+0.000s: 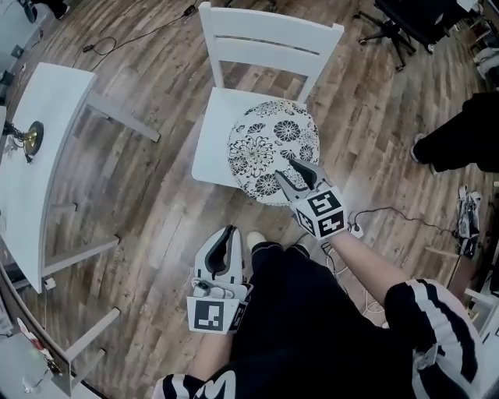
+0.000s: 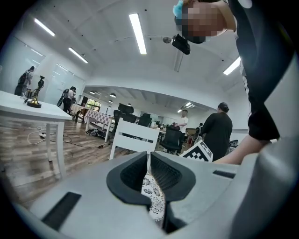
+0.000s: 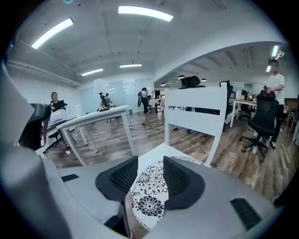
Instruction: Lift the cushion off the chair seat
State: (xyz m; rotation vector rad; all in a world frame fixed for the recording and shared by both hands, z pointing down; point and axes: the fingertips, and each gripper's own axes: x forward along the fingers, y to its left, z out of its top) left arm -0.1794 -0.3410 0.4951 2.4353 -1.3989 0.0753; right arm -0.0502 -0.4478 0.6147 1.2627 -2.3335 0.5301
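A round cushion (image 1: 273, 148) with a black-and-white flower print lies on the seat of a white wooden chair (image 1: 214, 132). My right gripper (image 1: 290, 170) hangs over the cushion's near edge, jaws open. In the right gripper view the cushion (image 3: 149, 191) shows in the gap of that gripper (image 3: 150, 175), with no pad touching it and the chair back (image 3: 196, 112) beyond. My left gripper (image 1: 228, 232) sits lower, over the floor in front of the chair, shut and empty. In the left gripper view the cushion (image 2: 154, 196) shows beyond that gripper (image 2: 148, 161).
A white table (image 1: 47, 179) with a small brass figure (image 1: 31, 136) stands at the left. Cables (image 1: 390, 210) trail over the wooden floor at the right. A black office chair (image 1: 390, 23) and a person's dark leg (image 1: 460, 140) stand beyond. My own black-trousered legs (image 1: 312, 312) fill the near foreground.
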